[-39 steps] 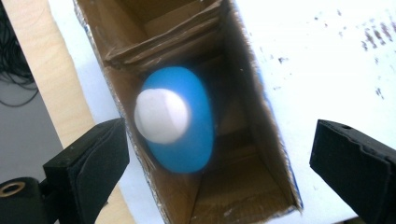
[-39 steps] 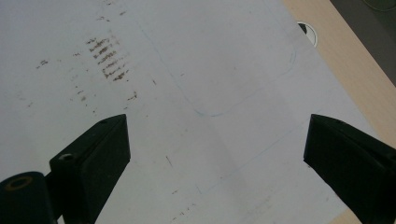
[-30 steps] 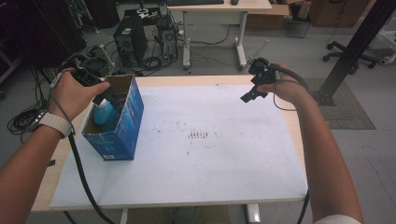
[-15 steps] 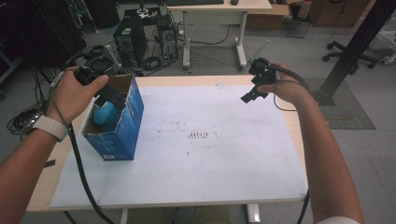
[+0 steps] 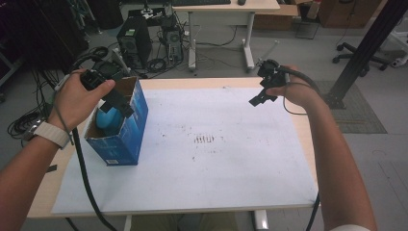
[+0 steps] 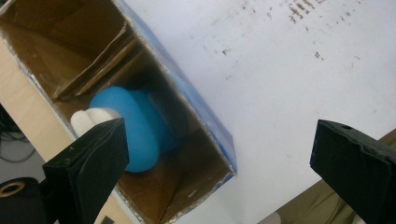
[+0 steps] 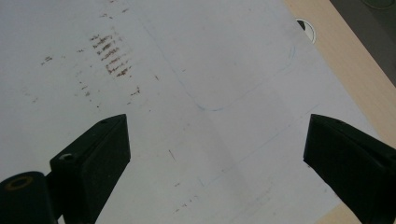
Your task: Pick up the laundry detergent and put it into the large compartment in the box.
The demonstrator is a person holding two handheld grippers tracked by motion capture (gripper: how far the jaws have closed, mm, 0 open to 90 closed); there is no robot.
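Your left hand-held gripper point(image 6: 219, 172), jaws wide apart, hangs just above the open blue box point(image 5: 126, 130), with the blue object point(image 6: 133, 128) straight ahead below it inside, while your right hand-held gripper point(image 5: 262, 94), also open, is well apart over the worktop point(image 5: 231, 82)

Your high view was evenly and softly lit, with the white sheet point(image 5: 216, 144) on the bench point(image 5: 202, 83) bright but free of glare, and only faint shadows lay under your forearms. The far left corner of the room sat dark. In your left gripper view the inside of the blue box point(image 6: 140, 116) fell into shade, and the blue object point(image 6: 135, 126) in it looked soft. In both gripper views the black fingers point(image 7: 93, 158) were slightly blurred and near-featureless.
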